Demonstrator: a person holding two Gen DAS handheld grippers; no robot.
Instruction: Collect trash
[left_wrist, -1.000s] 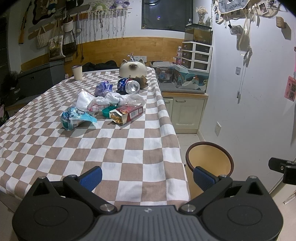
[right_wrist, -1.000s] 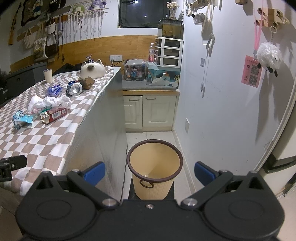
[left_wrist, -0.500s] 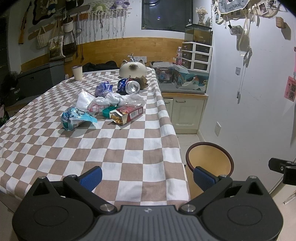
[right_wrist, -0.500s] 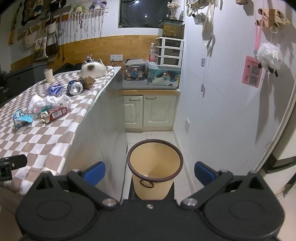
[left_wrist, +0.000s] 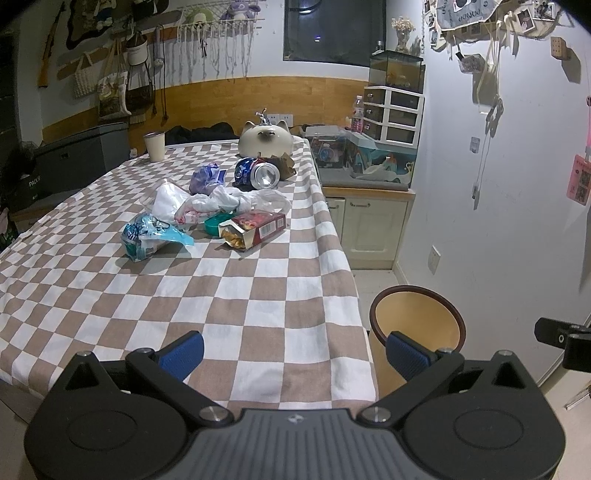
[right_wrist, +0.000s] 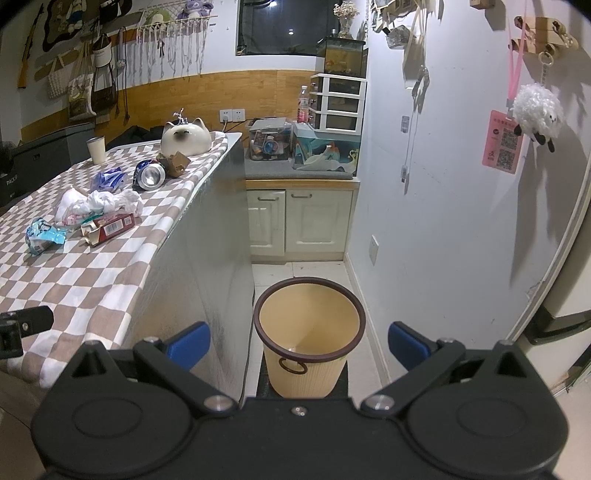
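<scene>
Trash lies in a cluster on the checkered table (left_wrist: 221, 295): a red snack box (left_wrist: 255, 228), a light-blue wrapper (left_wrist: 149, 234), crumpled white plastic (left_wrist: 214, 201), a purple wrapper (left_wrist: 205, 177), a crushed can (left_wrist: 258, 173) and a brown paper scrap (left_wrist: 284, 166). A yellow bin (right_wrist: 309, 332) with a brown rim stands on the floor beside the table, its inside bare. My left gripper (left_wrist: 295, 354) is open over the table's near edge, well short of the trash. My right gripper (right_wrist: 299, 343) is open above the bin, holding nothing.
A cat-shaped ceramic pot (left_wrist: 265, 138) and a paper cup (left_wrist: 155, 146) stand at the table's far end. White cabinets (right_wrist: 299, 221) with a cluttered counter lie beyond the bin. The wall (right_wrist: 461, 221) runs close on the right, leaving a narrow floor strip.
</scene>
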